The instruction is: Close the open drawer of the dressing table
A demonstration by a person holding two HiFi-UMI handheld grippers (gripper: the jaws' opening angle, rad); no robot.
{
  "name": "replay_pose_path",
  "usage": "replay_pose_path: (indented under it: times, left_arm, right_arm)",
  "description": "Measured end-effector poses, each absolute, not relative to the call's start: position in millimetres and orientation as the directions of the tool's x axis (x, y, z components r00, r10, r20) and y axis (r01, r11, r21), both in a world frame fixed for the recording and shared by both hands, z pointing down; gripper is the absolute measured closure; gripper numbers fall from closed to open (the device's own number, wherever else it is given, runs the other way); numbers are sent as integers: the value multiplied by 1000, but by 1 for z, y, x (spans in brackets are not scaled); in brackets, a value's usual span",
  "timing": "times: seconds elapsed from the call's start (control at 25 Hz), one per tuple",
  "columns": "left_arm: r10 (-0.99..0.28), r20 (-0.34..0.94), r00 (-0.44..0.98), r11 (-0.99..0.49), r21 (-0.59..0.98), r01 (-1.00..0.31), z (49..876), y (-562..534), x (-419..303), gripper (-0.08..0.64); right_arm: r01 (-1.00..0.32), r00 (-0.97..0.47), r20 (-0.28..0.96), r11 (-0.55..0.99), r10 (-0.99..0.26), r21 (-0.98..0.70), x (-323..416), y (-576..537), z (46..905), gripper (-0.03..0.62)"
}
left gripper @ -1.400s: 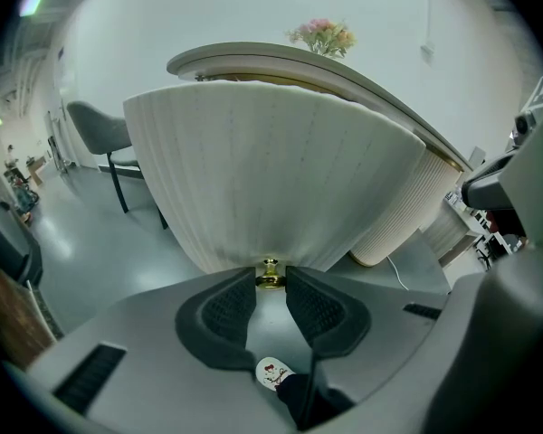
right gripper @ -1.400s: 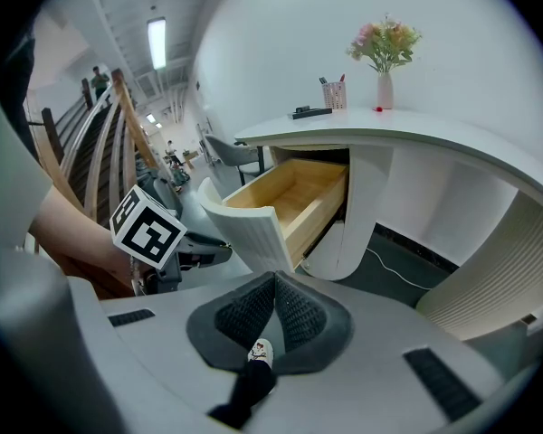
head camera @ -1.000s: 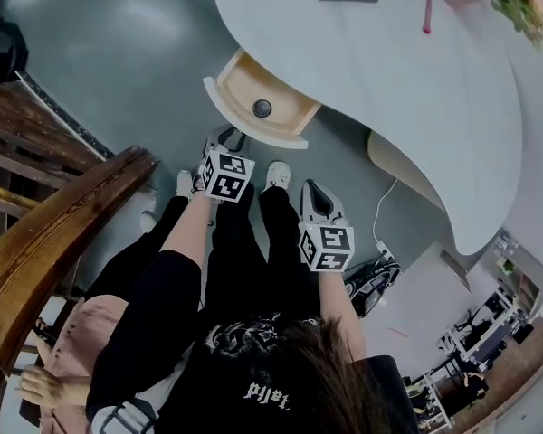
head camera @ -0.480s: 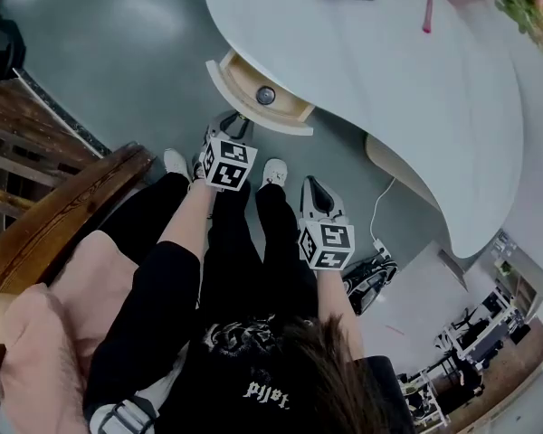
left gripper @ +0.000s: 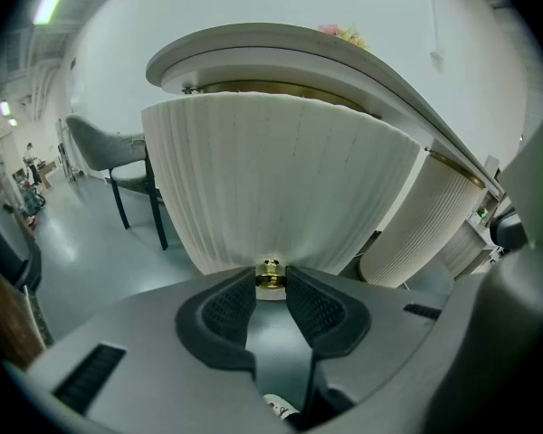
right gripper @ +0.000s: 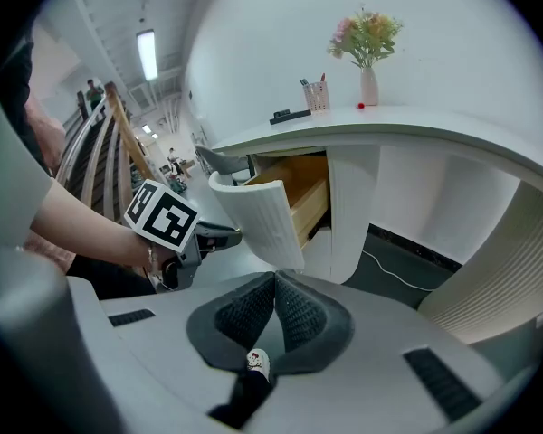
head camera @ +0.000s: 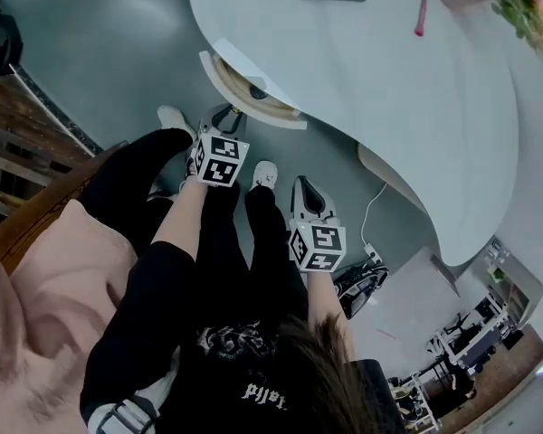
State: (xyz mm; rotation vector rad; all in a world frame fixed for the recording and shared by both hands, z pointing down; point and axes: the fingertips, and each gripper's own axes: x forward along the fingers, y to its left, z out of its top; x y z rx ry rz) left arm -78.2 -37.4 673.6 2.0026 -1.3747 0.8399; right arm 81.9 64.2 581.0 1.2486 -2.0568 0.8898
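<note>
The left tool (left gripper: pixel 271 282) is clamped on the brass knob (left gripper: pixel 270 270) of the drawer (left gripper: pixel 281 179), which stands partly out under the front edge of the surface (head camera: pixel 371 80). The right tool (right gripper: pixel 273 285) is closed and empty. Push squarely inward, without twisting.

The drawer (right gripper: pixel 262 208) (fluted white front, gold knob (left gripper: pixel 270 275)) stands seemingly only partly open under the white dressing table (head camera: pixel 389 89).

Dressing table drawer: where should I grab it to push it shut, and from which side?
Grip the small brass knob low in the middle of the drawer front, coming straight on from the front. That ribbed front bulges outward and offers no other hold. The left claw is closed on the knob this way.
</note>
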Motion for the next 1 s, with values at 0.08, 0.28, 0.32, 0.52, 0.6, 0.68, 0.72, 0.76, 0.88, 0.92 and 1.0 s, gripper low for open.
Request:
replay_pose_path:
  times: [0.08, 0.28, 0.32, 0.52, 0.6, 0.68, 0.72, 0.76, 0.88, 0.92, 1.0]
  left_arm:
    - [-598, 756, 268, -309, 92, -947, 674, -40, -77, 443]
    - [-611, 752, 248, -293, 76, -953, 674, -45, -73, 443]
    - [-613, 751, 247, -294, 73, -953, 674, -47, -72, 444]
    - [-626, 740, 244, -302, 59, -952, 674, -56, -67, 443]
    - [-633, 735, 243, -301, 55, -952, 674, -59, -65, 445]
    - [-639, 731, 241, -299, 53, -953, 674, -59, -64, 445]
    - [-641, 729, 241, -300, 51, -953, 674, -60, -64, 445]
    - [-643, 727, 240, -301, 49, -952, 674, -60, -64, 445]
    - [-648, 722, 243, -307, 45, -951, 673, -63, -63, 445]
    - [-649, 721, 245, -309, 45, -950, 673, -64, -63, 444]
    - [-651, 717, 248, -313, 44, -949, 673, -66, -61, 445]
  right_arm:
    - [-906, -406, 742, 339, -533, -252, 86, 63, 582, 566]
    - [-907, -410, 737, 329, -537, -264, 97, 61, 586, 566]
    - [-907, -411, 736, 327, -538, -266, 99, 60, 587, 566]
    - [-904, -417, 735, 325, -535, -276, 107, 58, 594, 566]
    - [-905, -417, 733, 323, -537, -278, 109, 58, 595, 566]
    - [-905, -417, 732, 322, -539, -278, 110, 60, 596, 566]
    - [-905, -417, 732, 322, -539, -279, 110, 61, 596, 566]
    - [-905, -417, 732, 322, -539, -279, 111, 62, 596, 566]
    - [-907, -413, 732, 317, -541, -278, 113, 63, 597, 566]
    - [-908, -412, 732, 315, -542, -278, 114, 63, 597, 566]
    - [-909, -411, 733, 311, -542, -279, 115, 64, 598, 566]
